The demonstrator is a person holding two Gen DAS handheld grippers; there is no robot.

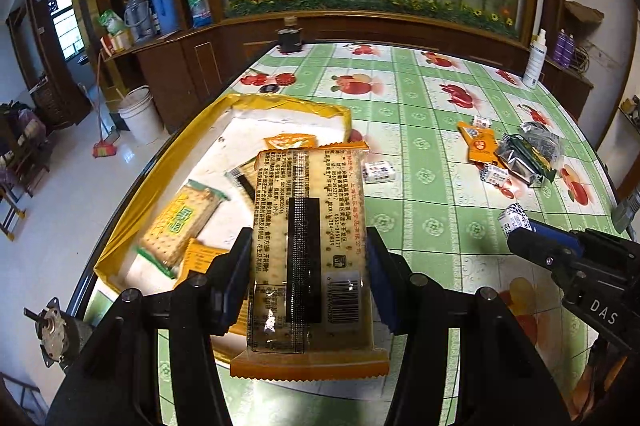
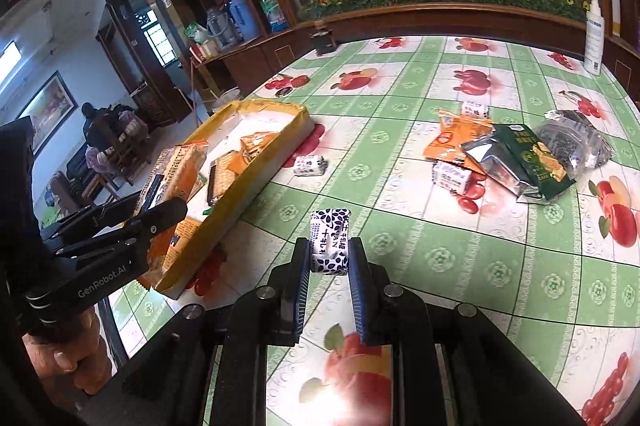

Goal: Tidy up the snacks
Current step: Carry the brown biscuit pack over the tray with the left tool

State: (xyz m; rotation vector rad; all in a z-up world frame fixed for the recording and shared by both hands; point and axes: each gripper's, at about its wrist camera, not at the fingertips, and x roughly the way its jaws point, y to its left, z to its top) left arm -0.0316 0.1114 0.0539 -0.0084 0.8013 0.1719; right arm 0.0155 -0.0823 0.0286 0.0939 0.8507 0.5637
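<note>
**Both grippers loaded beside the yellow-rimmed tray**

Left wrist view: the left gripper [image 1: 310, 268] is clamped on a long clear cracker packet [image 1: 310, 254] with orange ends, its pads pressing both long sides, barcode side up. The packet hangs above the near end of the yellow-rimmed tray [image 1: 256, 104], which lies at the table's left edge on the green fruit-print tablecloth [image 1: 420, 186]. Inside the tray lie a green cracker pack [image 1: 182, 226] and orange packets, partly hidden behind the held one. Just right of the tray sits a small white wrapped candy [image 1: 380, 171]. Well to the right of the tray lies a loose pile of snacks [image 1: 516, 154]: orange, silver-green and clear wrappers with more small candies. The right gripper enters from the right edge, well apart from the tray.

Right wrist view: the right gripper [image 2: 329, 250] is closed tight on a small white candy with a blue pattern [image 2: 330, 242], held above the cloth to the right of the tray [image 2: 256, 162]. The left gripper [image 2: 160, 210], held in a hand [image 2: 68, 362], carries the cracker packet [image 2: 172, 170] over the tray's near left side. The pile [image 2: 516, 158] lies far right of the tray.
</note>
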